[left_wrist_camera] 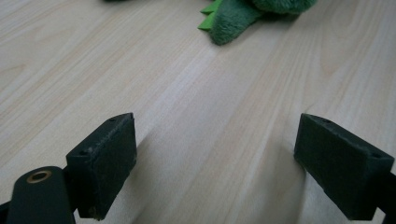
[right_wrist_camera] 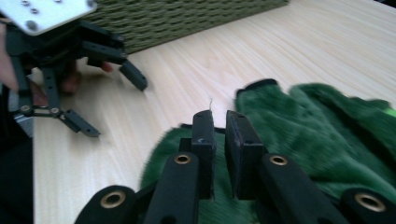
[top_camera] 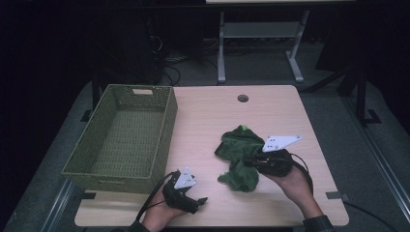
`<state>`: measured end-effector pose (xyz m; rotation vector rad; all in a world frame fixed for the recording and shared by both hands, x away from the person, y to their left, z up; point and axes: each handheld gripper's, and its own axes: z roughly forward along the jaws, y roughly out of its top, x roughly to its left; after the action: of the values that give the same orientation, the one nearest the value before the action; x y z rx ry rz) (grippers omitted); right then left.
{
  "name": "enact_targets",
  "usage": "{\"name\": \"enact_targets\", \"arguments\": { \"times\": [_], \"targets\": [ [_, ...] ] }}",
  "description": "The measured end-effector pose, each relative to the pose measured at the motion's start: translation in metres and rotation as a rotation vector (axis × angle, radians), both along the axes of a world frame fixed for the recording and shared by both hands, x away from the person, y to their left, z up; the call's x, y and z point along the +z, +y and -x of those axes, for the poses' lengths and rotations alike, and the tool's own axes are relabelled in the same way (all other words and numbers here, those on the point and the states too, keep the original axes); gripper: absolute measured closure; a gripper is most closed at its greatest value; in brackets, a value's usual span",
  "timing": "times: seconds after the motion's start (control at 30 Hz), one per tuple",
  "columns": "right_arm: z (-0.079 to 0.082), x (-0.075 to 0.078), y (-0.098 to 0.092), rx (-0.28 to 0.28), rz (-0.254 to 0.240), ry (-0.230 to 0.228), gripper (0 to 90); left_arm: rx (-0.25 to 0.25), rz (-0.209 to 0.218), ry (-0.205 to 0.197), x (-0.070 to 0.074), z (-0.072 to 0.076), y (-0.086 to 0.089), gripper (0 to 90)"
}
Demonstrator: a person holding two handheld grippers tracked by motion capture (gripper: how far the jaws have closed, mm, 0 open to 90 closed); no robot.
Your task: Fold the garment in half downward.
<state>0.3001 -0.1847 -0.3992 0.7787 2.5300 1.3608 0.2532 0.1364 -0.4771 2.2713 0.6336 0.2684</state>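
**Entry: green plush item on table, right claw over it, left claw idle**

I see a crumpled dark green plush fabric piece point(top_camera: 239, 157) lying on the pale wood-grain table point(top_camera: 208, 116), right of centre and toward the near edge. The pile is short, dense and fuzzy, with a matte sheen. It lies bunched in folds, with one lobe toward the far side and another toward me. A small bright lime-green patch shows at its far edge. In the left gripper view a flat, saw-toothed lime felt trim juts from the plush point(left_wrist_camera: 233, 16) at the top of frame. In the right gripper view a dark, smooth edge band runs along one fold of the plush point(right_wrist_camera: 327, 126).

The right gripper point(right_wrist_camera: 219, 140) sits directly over the near part of the plush. Its two black jaws stand nearly together, with only a thin slit between the pads. I cannot tell whether any pile is pinched in that slit. The person's right hand point(top_camera: 290, 181) wraps the handle.

The left gripper point(left_wrist_camera: 217, 163) rests low over bare table at the near-left, well apart from the plush. Its jaws are spread wide with nothing between the pads, which are blocky, black and slightly grainy.

An olive-green rectangular woven wicker basket point(top_camera: 123, 137) stands on the table's left side, with sloped walls and a handle slot in the far wall.
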Motion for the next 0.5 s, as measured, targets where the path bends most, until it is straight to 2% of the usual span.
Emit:
{"name": "enact_targets", "arguments": {
  "times": [0.17, 0.27, 0.4, 0.5],
  "targets": [
    [-0.007, -0.001, -0.011, -0.039, 0.004, 0.004, 76.6, 0.013, -0.008, 0.008, 0.001, -0.002, -0.003, 12.7],
    [-0.010, -0.001, -0.016, -0.061, 0.000, 0.018, 73.5, 0.000, -0.018, 0.023, 0.004, -0.005, -0.006, 14.3],
    [-0.017, -0.001, -0.026, -0.079, 0.012, 0.044, 68.8, -0.028, 0.048, 0.035, 0.013, -0.012, -0.012, 19.7],
    [-0.024, -0.001, -0.035, -0.102, 0.008, 0.054, 65.8, -0.052, 0.026, 0.022, 0.021, -0.020, -0.017, 21.8]
  ]
}}
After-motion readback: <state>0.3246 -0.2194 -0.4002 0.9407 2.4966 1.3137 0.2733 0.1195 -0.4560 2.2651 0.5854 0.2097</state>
